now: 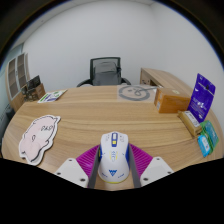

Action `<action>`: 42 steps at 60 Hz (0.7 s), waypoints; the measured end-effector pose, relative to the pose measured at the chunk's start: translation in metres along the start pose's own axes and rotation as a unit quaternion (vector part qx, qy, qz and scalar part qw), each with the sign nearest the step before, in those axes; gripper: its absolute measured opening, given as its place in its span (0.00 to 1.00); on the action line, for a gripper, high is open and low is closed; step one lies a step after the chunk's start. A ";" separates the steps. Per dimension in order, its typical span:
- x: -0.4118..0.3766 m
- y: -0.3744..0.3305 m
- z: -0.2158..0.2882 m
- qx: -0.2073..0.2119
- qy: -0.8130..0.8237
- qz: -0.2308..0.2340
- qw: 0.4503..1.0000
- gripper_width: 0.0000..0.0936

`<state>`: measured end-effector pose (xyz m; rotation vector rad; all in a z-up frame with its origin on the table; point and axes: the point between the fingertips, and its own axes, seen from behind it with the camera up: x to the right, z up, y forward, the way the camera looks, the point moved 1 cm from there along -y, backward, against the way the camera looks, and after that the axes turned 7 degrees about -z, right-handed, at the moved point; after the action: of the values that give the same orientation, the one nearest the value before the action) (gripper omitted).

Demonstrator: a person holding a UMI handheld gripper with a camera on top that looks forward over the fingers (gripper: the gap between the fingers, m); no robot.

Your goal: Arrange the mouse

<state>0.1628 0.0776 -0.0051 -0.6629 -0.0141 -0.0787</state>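
Observation:
A white mouse (113,157) with blue and yellow marks lies lengthwise between my gripper's (112,174) two fingers, its nose pointing away from me. Both pink pads (88,158) press against its sides, so the gripper is shut on it. The mouse is at the near edge of the wooden table (100,112); I cannot tell whether it rests on the top or hangs just above it. A pale pink, animal-shaped mouse mat (38,137) lies on the table to the left of the fingers.
A black office chair (104,70) stands behind the table. A round coil (133,92) lies at the far middle. A brown box (172,100), a purple box (203,97) and teal packets (207,138) crowd the right side. Papers (52,96) lie far left.

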 end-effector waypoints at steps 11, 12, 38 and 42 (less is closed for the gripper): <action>0.001 0.000 0.000 -0.020 0.037 -0.020 0.999 0.38; 0.000 0.000 0.001 -0.021 0.043 -0.022 0.999 0.37; -0.253 -0.004 0.059 -0.009 0.050 0.066 0.997 0.37; -0.279 0.007 0.051 -0.017 0.046 0.055 0.997 0.36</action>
<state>-0.1144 0.1332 0.0204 -0.6927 0.1125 -0.0030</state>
